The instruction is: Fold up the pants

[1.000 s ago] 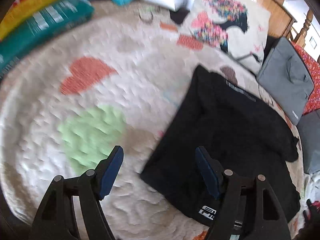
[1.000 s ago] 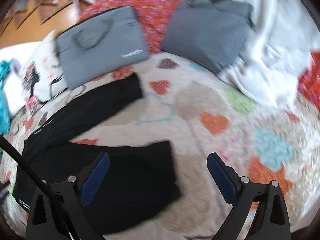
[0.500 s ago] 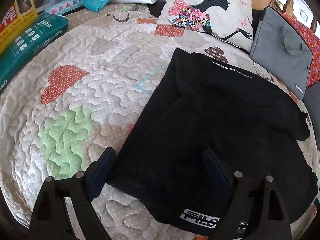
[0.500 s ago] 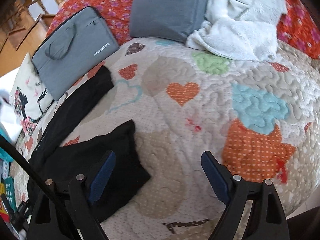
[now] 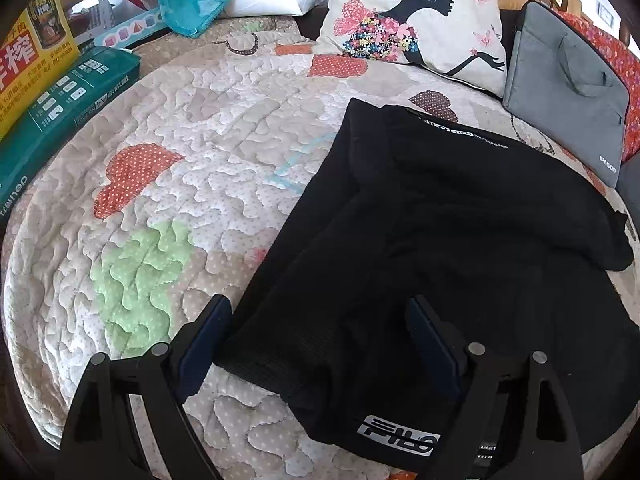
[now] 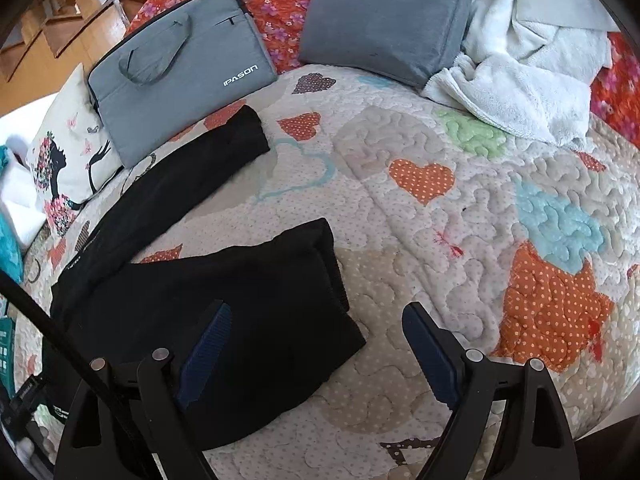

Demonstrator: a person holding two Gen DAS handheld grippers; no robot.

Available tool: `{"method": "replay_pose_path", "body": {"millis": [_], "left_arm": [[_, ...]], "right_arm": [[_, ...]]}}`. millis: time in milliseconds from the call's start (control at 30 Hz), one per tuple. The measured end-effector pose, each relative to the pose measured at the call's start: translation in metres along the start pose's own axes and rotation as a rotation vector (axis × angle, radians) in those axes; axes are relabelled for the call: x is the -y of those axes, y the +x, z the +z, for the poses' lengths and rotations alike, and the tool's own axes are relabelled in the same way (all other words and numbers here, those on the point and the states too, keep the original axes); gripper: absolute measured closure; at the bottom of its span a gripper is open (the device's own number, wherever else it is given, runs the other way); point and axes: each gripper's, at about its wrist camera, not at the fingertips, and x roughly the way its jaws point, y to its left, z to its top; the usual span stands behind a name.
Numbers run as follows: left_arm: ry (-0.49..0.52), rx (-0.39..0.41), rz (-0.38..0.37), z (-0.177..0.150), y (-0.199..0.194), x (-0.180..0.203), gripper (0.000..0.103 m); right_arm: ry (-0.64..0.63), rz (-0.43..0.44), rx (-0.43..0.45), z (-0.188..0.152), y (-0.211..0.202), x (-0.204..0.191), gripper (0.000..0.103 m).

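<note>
Black pants point(image 5: 460, 216) spread on heart-patterned quilt point(image 5: 192, 152), legs apart. Left gripper point(image 5: 316, 344) released over waist corner; right gripper point(image 6: 316, 344) released at leg cuff. Probably first fold: next, pinching both edges.

"IPASON" reads in white on the grey laptop bag point(image 6: 176, 76). A silver "FILA"-style logo sits at the hem of the black pants point(image 5: 400, 436), with small white lettering near the waistband, too tiny to read. The yellow box point(image 5: 24, 56) carries the character "榨"; the green box point(image 5: 60, 112) shows "deli".
</note>
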Motion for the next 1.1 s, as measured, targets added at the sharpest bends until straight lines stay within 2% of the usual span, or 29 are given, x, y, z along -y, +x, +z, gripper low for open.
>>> {"method": "replay_pose_path", "body": {"millis": [733, 967, 1000, 1067, 1100], "left_arm": [[0.011, 0.010, 0.026, -0.001, -0.001, 0.004, 0.016], [-0.034, -0.023, -0.013, 0.000, 0.004, -0.005, 0.016], [-0.047, -0.033, -0.032, 0.001, 0.005, -0.008, 0.020], [-0.051, -0.041, -0.046, 0.001, 0.004, -0.009, 0.040], [-0.050, -0.040, -0.068, 0.002, 0.004, -0.008, 0.058]], "right_arm": [[-0.001, -0.020, -0.028, -0.002, 0.011, -0.001, 0.012], [0.029, -0.006, -0.054, -0.003, 0.019, 0.004, 0.012], [0.036, 0.000, -0.057, -0.002, 0.020, 0.005, 0.011], [0.041, 0.009, -0.055, -0.002, 0.021, 0.005, 0.011], [0.040, 0.016, -0.054, -0.001, 0.021, 0.005, 0.012]]}}
